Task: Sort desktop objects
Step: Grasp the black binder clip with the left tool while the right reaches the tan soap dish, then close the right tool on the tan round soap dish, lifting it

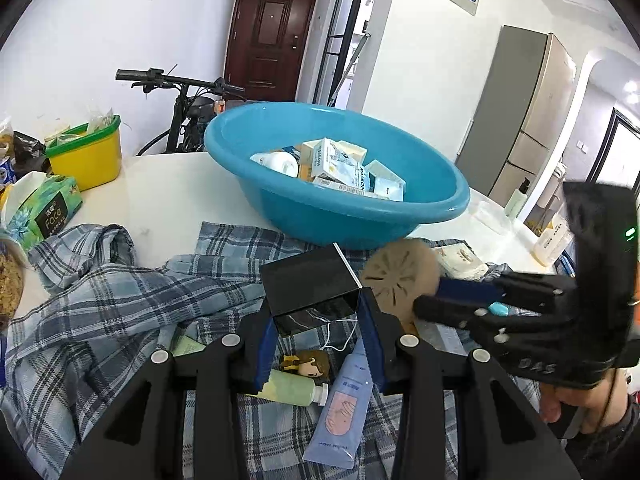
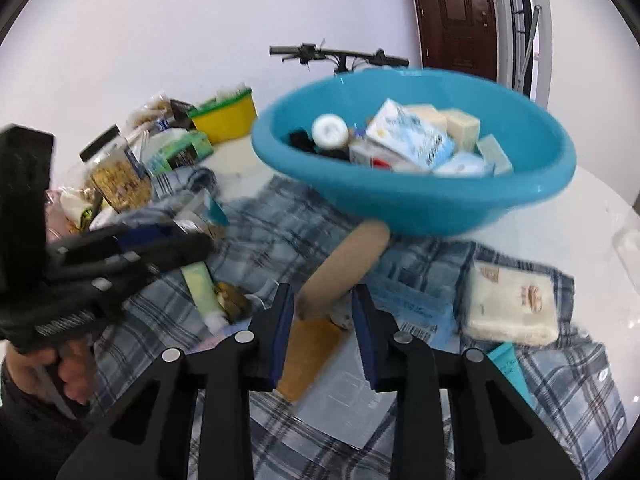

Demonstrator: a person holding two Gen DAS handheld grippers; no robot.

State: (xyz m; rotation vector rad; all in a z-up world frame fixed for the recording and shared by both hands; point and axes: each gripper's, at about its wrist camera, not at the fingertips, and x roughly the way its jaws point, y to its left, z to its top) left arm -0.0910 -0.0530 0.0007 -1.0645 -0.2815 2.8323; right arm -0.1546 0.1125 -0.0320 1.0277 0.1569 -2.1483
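My left gripper (image 1: 318, 316) is shut on a black box (image 1: 310, 288) and holds it above the plaid shirt (image 1: 120, 300), just in front of the blue basin (image 1: 440, 204). The basin holds several small cartons and a white jar. My right gripper (image 2: 322, 300) is shut on a tan cylinder (image 2: 344, 268) and lifts it near the basin's front wall (image 2: 400, 208); it shows in the left wrist view (image 1: 400, 276) as a round beige end. Under the left gripper lie a green bottle (image 1: 292, 388), a blue tube (image 1: 340, 408) and a small doll figure (image 1: 308, 364).
A yellow tub (image 1: 86, 152) and a green tissue pack (image 1: 44, 208) stand at the left. A white tissue pack (image 2: 512, 304), a white sheet (image 2: 352, 388) and a brown card (image 2: 308, 352) lie on the shirt. A jar of snacks (image 2: 116, 172) stands far left.
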